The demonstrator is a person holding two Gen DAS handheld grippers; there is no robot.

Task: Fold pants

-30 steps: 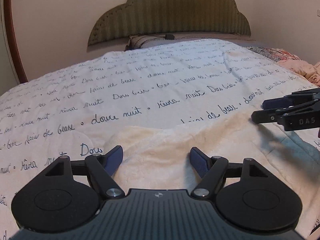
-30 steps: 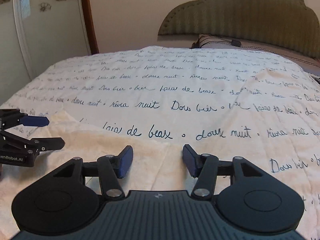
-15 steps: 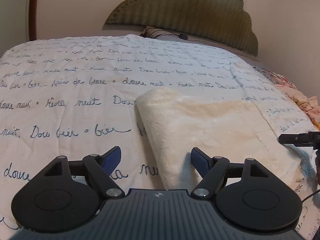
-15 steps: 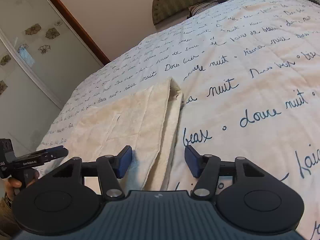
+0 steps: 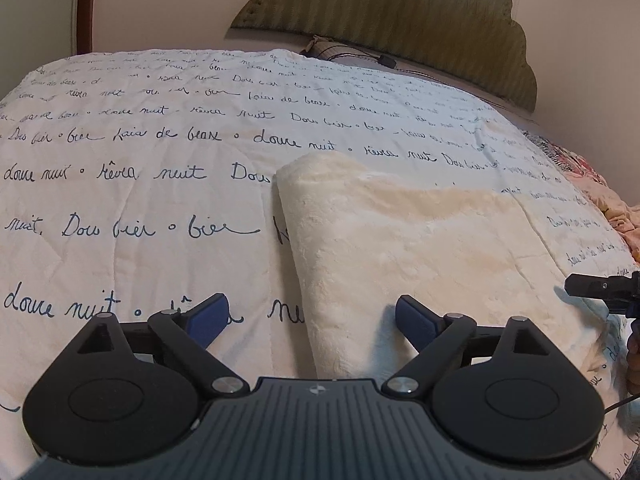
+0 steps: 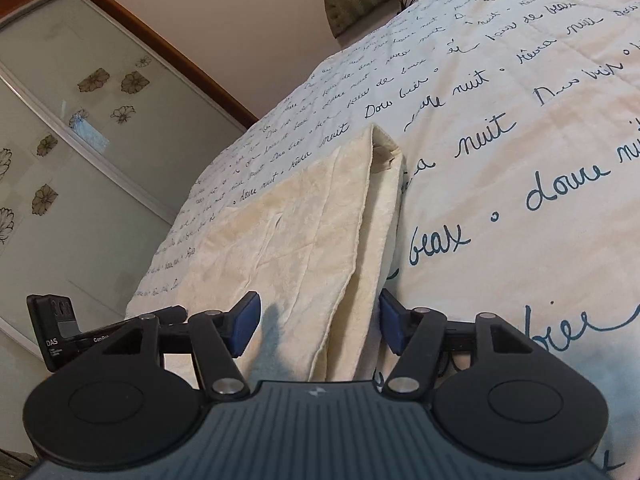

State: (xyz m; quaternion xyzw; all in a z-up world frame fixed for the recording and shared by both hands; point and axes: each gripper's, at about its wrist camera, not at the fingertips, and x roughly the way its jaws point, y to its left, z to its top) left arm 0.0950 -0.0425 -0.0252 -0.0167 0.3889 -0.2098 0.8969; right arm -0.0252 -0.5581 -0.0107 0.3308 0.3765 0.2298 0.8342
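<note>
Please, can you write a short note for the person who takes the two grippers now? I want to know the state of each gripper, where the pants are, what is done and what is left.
Left gripper: open, holds nothing, over the near left edge of the pants.
Right gripper: open, holds nothing, at the near end of the pants' layered right edge.
Pants: cream, fluffy, lying flat on the bedspread with written words; the left side is a rounded fold, the right side shows stacked edges.
Done: the pants look folded, at least in half.
Left: probably one more fold or a smoothing; judge this yourself, because the near end is hidden behind the grippers.

Folded cream pants [image 5: 408, 240] on script-printed bed [image 5: 160, 184].
</note>
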